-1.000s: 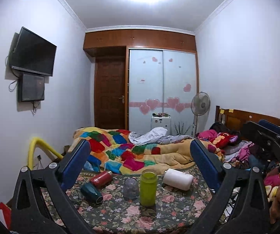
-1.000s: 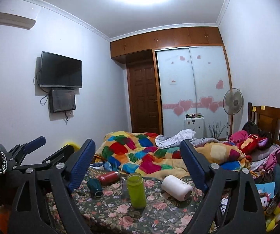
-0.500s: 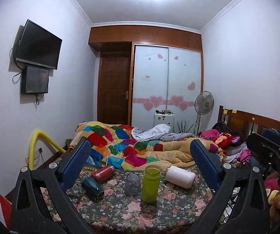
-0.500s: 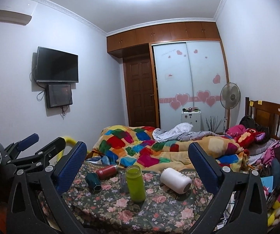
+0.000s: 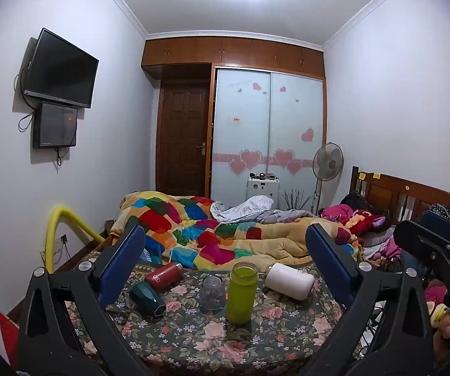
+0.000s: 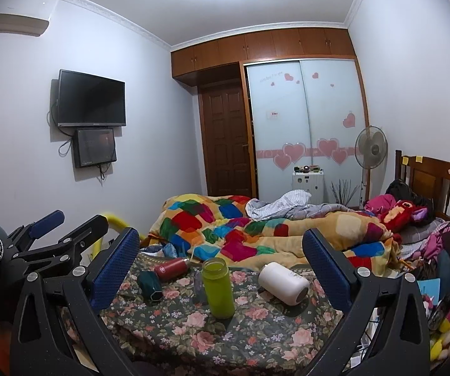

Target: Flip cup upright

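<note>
On a floral-cloth table (image 5: 193,338) several cups show. A white cup (image 5: 289,280) lies on its side at the right, also in the right wrist view (image 6: 283,283). A dark teal cup (image 5: 147,294) and a red bottle (image 5: 163,276) lie on their sides at the left. A green bottle (image 5: 241,292) stands upright in the middle, with a small clear glass (image 5: 213,288) beside it. My left gripper (image 5: 225,257) is open and empty, held back above the table's near edge. My right gripper (image 6: 222,257) is open and empty too.
A bed with a colourful patchwork quilt (image 5: 225,235) lies right behind the table. A yellow padded rail (image 5: 59,228) stands at the left. Toys and clothes (image 6: 413,216) pile up at the right. The left gripper shows at the left of the right wrist view (image 6: 52,241).
Both grippers have tilted down and edged toward the table; the cups now sit a little higher and larger in both views. Nothing on the table has moved.
</note>
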`<act>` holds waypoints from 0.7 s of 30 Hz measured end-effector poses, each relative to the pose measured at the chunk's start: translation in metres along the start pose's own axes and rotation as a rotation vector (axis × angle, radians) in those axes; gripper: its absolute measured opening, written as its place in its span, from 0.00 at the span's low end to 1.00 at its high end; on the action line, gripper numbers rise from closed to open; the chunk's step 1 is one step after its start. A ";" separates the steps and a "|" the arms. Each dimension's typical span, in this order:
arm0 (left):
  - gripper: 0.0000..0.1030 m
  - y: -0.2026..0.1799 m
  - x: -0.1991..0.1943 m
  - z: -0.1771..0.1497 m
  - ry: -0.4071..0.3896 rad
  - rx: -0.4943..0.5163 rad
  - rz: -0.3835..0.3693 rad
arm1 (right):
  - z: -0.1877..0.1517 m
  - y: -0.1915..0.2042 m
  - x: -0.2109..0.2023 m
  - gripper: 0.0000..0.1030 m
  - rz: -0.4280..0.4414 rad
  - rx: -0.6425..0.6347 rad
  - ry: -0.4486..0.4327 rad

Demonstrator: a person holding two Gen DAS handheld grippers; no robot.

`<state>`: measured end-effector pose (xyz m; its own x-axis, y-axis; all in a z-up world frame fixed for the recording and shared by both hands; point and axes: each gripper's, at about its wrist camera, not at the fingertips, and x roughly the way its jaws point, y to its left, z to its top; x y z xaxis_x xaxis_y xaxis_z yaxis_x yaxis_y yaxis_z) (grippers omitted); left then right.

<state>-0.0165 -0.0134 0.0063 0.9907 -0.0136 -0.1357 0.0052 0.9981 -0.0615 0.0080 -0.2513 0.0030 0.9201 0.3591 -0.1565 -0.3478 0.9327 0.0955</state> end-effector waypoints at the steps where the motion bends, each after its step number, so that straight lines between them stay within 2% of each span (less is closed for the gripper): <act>1: 1.00 0.000 0.000 0.000 0.000 0.001 0.000 | 0.000 0.001 0.001 1.00 -0.001 0.000 0.002; 21: 1.00 -0.002 0.004 0.000 0.003 0.004 -0.008 | 0.002 0.000 0.001 1.00 0.003 0.004 0.009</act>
<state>-0.0131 -0.0156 0.0054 0.9901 -0.0215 -0.1384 0.0134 0.9982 -0.0587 0.0093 -0.2510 0.0046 0.9173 0.3622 -0.1652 -0.3499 0.9315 0.0997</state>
